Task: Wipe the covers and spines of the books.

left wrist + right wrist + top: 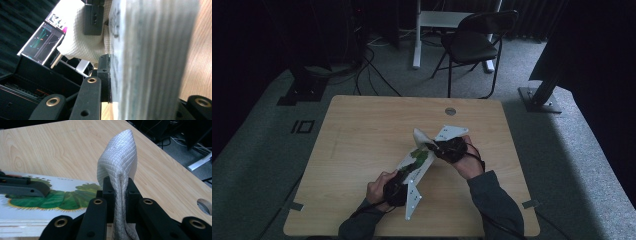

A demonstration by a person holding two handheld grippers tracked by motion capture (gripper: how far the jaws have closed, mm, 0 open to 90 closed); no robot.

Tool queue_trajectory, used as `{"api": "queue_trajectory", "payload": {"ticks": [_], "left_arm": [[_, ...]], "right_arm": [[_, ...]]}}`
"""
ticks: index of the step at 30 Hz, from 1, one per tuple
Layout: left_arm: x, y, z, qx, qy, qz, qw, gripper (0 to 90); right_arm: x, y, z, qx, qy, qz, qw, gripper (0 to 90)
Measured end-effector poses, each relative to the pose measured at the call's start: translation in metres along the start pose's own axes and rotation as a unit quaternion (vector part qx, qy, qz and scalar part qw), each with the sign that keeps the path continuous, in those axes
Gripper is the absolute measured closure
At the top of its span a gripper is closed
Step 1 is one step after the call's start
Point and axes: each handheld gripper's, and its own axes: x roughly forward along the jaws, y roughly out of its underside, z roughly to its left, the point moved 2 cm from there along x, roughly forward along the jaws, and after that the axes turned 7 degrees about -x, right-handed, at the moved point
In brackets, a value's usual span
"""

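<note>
A board book point(418, 161) with a green caterpillar point(62, 198) on its white cover lies slanted in the middle of the table point(362, 130). My left gripper point(404, 174) grips the near end, and in the left gripper view it point(150, 87) is shut across the thick stack of pages point(150, 50). My right gripper point(120, 187) is shut on a white quilted cloth point(120, 157), which stands up in a fold above the jaws. That gripper point(433, 146) holds the cloth point(420, 135) at the book's far end, right beside the cover.
A round cable hole point(450, 111) sits near the table's far edge. Beyond the table stand a black folding chair point(472, 42) and a white desk leg point(416, 35), with cables on the grey carpet. A lit screen point(41, 42) is in the left gripper view.
</note>
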Motion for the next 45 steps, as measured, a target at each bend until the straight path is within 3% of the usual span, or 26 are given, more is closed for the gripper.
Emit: {"api": "queue_trajectory", "payload": {"ticks": [13, 24, 45], "left_arm": [[0.0, 0.0, -0.001, 0.003, 0.003, 0.0, 1.0, 77.6], [0.001, 0.0, -0.001, 0.005, 0.006, 0.0, 1.0, 77.6], [0.001, 0.002, 0.0, 0.0, 0.013, 0.003, 0.9999, 77.6]], "right_arm": [[-0.002, 0.002, 0.008, -0.001, -0.018, -0.002, 0.9998, 82.9], [-0.008, 0.001, 0.02, -0.018, -0.029, -0.005, 0.9994, 82.9], [-0.022, 0.003, 0.029, -0.03, -0.032, -0.019, 0.9989, 83.0]]}}
